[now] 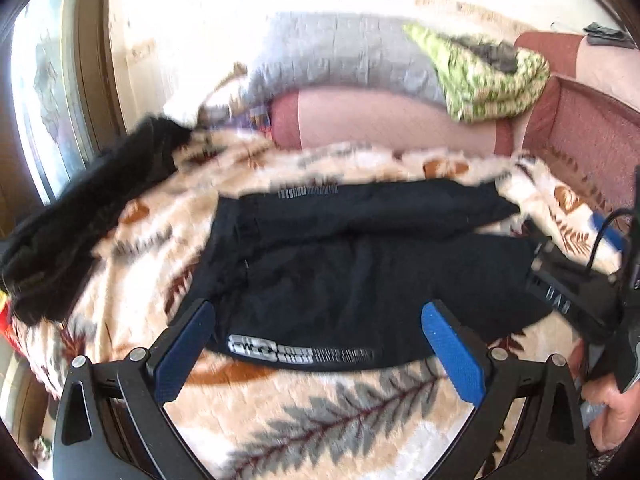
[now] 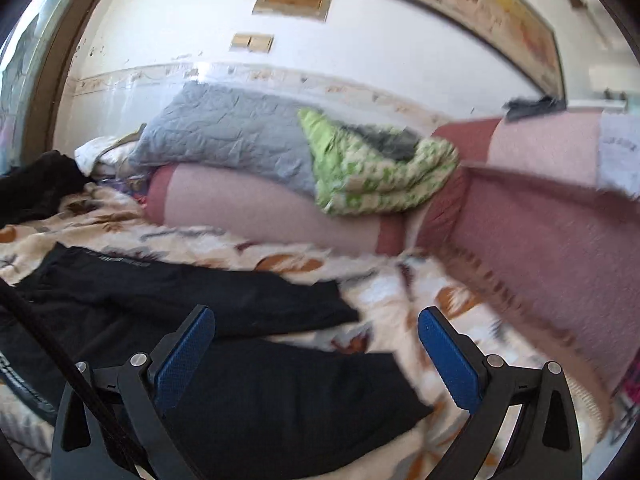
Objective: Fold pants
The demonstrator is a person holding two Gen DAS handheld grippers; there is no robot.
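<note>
Pants (image 1: pixel 360 264) lie spread on the blanket (image 1: pixel 320 408), legs side by side, not visibly folded; left gripper (image 1: pixel 318 354) and right gripper (image 2: pixel 316 360) hover wide, empty.

A leaf-patterned blanket (image 1: pixel 320 412), grey pillow (image 2: pixel 224 136), green quilt (image 2: pixel 380 176) and pink bolster (image 2: pixel 260 208).
</note>
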